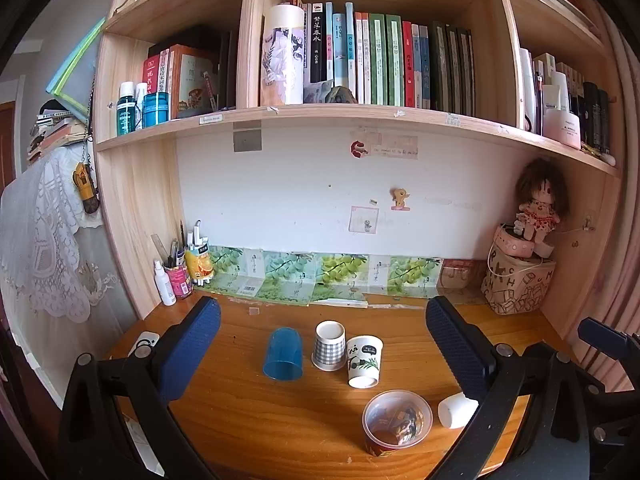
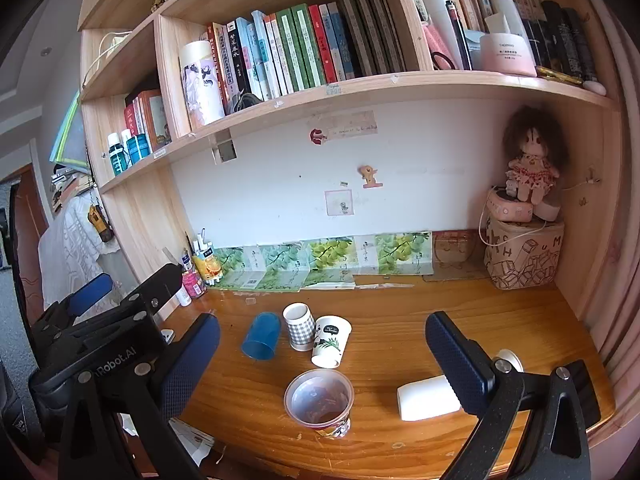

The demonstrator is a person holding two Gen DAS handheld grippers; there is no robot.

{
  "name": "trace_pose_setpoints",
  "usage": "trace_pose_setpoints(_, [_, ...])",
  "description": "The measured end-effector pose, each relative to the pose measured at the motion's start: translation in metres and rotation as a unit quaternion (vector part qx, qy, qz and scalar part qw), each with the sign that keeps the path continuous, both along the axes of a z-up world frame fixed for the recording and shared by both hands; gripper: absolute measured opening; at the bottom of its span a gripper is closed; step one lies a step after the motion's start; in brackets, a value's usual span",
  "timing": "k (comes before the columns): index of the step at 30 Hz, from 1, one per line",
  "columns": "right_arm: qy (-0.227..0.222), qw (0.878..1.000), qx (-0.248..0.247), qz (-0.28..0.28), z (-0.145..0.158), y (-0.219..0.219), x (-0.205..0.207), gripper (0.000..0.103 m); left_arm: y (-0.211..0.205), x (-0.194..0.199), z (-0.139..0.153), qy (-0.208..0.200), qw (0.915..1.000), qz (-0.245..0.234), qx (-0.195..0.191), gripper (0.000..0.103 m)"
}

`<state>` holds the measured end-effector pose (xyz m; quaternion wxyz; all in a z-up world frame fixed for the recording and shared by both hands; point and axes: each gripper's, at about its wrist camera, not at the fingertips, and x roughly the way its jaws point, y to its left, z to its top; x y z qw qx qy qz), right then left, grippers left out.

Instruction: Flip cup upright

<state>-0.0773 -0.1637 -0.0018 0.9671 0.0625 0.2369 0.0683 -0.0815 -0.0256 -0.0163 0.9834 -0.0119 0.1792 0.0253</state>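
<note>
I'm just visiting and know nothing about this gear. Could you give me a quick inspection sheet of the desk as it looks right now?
Surface: wooden desk, glossy, some scuffs near the front edge.
Job's things: blue cup mouth-down; panda cup mouth-down, touching the checked cup, which stands mouth-up; white cup lying on its side; clear-rimmed cup upright at the front.
Clutter: pen pots and a small white bottle in the back left corner; doll on boxes in the back right corner.
Grippers: left gripper open, holding nothing; right gripper open, holding nothing.
Cables: thin cord around the printed box.
Surroundings: bookshelf full of books; stickers on the white wall.
</note>
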Motion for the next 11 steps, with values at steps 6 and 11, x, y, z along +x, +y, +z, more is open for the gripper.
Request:
trace_pose_setpoints(6, [0.009, 1.000, 0.001, -0.001, -0.0026, 0.0048, 0.0020, 0.103, 0.0041, 0.0040, -0.0020, 0.008, 0.9999, -0.007, -0.002, 0.103])
trace_pose_setpoints(11, [0.016, 1.000, 0.002, -0.005, -0.0036, 0.0079, 0.0057, 0.103, 0.0088, 0.0100, -0.0041, 0.017, 0.9997, -0.018, -0.005, 0.103])
